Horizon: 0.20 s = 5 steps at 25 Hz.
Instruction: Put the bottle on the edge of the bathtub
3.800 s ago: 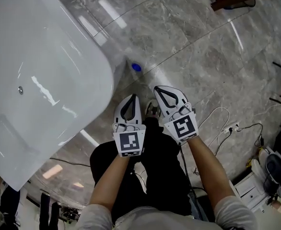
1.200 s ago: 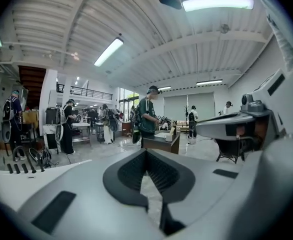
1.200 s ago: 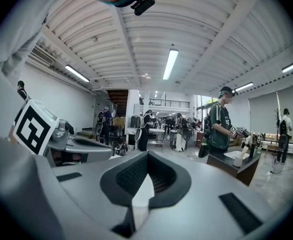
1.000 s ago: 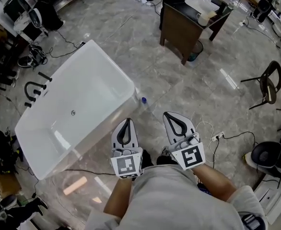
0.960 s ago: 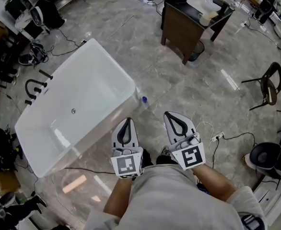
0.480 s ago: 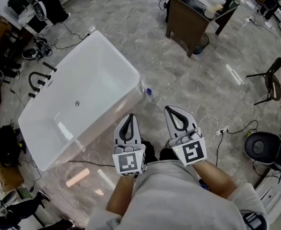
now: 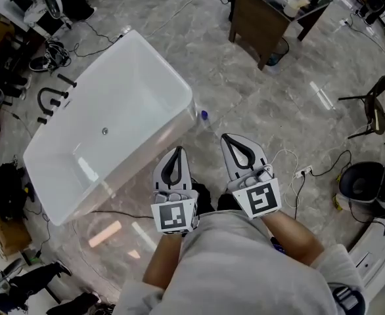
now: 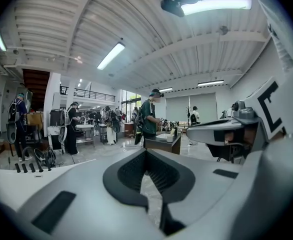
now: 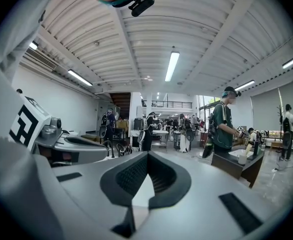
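Grippers: we hold the left gripper and the right gripper side by side in front of the body, not touching. The left gripper view shows its jaws together, tips meeting, with nothing between them. The right gripper view shows the same: closed and empty.

Writing: the only print we can make out is the black-and-white square marker on each cube. These are patterns, not letters.

Bottle: blue cap, on the grey marble floor, just beside the near corner of the white bathtub and not on its rim. It lies ahead of both grippers, apart from them. Any label on it is too small to read.

Views compared: only the head view shows the bottle, the bathtub and the black pipe pieces on the floor beyond it. The gripper views look level across the hall: strip lights on the ceiling, standing people, and a person in a green shirt at a dark cabinet. Each gripper view catches the other gripper at its edge.
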{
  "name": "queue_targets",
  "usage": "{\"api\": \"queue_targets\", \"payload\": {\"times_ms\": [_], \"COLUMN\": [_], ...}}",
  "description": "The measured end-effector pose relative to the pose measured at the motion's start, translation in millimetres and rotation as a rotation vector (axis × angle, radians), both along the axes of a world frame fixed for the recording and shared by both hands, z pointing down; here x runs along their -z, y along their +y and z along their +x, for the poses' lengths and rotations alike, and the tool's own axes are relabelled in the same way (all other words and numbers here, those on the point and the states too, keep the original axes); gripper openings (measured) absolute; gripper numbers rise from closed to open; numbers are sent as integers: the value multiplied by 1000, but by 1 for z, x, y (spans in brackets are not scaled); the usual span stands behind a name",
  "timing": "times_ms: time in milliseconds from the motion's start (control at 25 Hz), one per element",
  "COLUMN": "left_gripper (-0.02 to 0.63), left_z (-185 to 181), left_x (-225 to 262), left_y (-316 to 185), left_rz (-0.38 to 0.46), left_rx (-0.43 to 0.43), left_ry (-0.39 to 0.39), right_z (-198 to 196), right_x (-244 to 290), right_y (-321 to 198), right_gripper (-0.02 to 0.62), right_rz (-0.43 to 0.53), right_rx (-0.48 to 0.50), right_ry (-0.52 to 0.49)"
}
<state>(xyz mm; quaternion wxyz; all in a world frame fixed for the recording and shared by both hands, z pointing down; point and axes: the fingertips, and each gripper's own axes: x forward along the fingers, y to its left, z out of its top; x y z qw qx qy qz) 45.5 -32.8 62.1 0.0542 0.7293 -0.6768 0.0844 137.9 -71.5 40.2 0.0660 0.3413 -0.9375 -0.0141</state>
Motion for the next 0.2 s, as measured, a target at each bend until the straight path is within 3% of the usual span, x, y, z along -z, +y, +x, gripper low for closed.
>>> {"api": "queue_targets", "payload": {"times_ms": [200], "left_gripper": [11], "left_z": [6], "left_x": [2], "left_y": [-6], "left_rz": [4], "left_rx": [-14], "left_ry": [-3], "right_z": [3], "right_x": [1], "right_y": [-5], "right_gripper": [6], "right_rz": [7], "right_rx": [-1], "right_ry": [6]}}
